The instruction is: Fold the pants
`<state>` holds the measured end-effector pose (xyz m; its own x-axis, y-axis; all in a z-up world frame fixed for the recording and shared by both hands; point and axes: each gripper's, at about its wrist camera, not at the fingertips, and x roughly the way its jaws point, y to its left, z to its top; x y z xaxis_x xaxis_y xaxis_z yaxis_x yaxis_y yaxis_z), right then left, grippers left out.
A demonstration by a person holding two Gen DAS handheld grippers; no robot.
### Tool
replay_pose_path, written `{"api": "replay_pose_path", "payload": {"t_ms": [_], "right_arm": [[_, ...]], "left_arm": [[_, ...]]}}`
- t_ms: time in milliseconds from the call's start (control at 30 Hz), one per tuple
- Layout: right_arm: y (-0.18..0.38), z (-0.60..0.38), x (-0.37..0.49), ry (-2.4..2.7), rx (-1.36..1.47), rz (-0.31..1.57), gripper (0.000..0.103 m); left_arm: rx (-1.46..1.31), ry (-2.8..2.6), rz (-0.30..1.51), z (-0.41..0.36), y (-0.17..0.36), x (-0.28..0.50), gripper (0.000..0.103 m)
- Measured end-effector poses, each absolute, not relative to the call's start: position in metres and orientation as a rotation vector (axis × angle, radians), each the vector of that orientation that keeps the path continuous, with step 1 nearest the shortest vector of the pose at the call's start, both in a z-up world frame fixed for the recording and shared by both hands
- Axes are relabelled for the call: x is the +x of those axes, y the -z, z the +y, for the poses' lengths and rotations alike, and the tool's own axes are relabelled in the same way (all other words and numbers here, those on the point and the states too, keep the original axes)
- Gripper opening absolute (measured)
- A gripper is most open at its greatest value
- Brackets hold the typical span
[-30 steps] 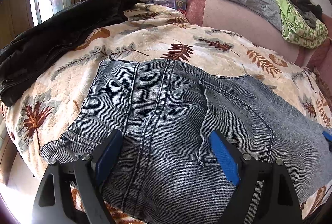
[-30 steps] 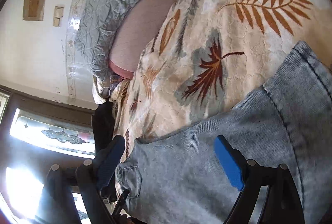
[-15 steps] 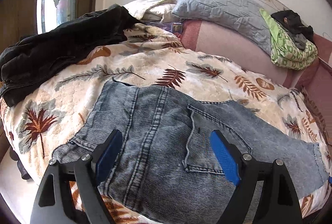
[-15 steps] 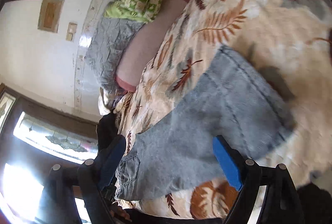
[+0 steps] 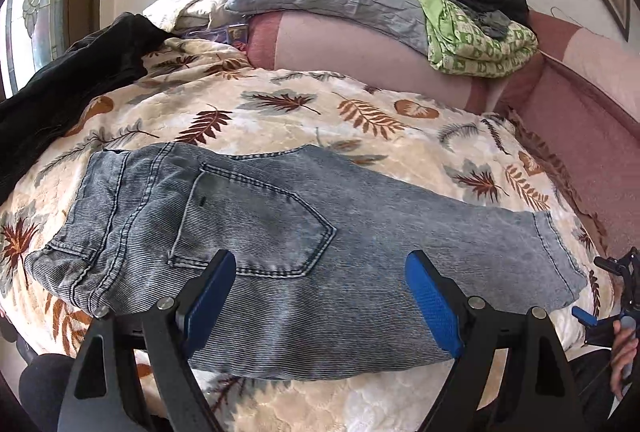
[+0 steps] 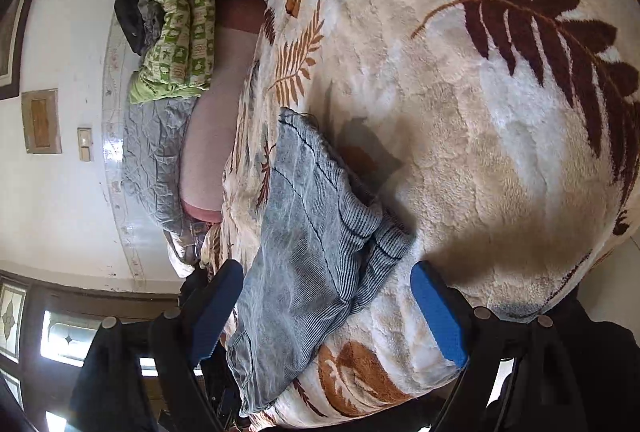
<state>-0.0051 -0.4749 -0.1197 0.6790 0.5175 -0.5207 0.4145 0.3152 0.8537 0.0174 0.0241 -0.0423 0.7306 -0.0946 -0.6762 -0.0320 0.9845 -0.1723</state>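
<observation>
You have pulled both hand-held grippers, left [image 5: 320,296] and right [image 6: 326,306], back from the jeans [image 5: 280,232], jaws wide and empty (jeans lie folded lengthwise on the bed [image 5: 400,128]); cross-fold remains.

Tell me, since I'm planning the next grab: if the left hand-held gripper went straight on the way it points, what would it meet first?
Most likely the jeans. The left hand-held gripper is open, angled down over the denim just past the back pocket, with nothing between. Depth is unclear through the fisheye.

Both wrist views look down along their fingers from close above, sharing the jeans [image 5: 280,232] on the leaf-print blanket [image 6: 460,132].
</observation>
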Motion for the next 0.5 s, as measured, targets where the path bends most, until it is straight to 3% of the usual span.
{"api": "replay_pose_path", "payload": {"t_ms": [200, 267, 367, 500], "right_arm": [[0.124, -0.482, 0.003, -0.056, 1.349, 0.85, 0.085], [0.125, -0.483, 0.005, -0.041, 1.343, 0.859, 0.078], [0.127, -0.484, 0.006, -0.01, 1.323, 0.879, 0.053], [0.128, -0.484, 0.007, 0.0, 1.274, 0.89, 0.039]], "left_arm": [[-0.154, 0.09, 0.785, -0.004, 0.042, 0.025, 0.087], [-0.142, 0.107, 0.792, -0.016, 0.042, 0.028, 0.087], [-0.122, 0.138, 0.81, -0.036, 0.043, 0.036, 0.087], [-0.101, 0.182, 0.853, -0.067, 0.049, 0.049, 0.087]]}}
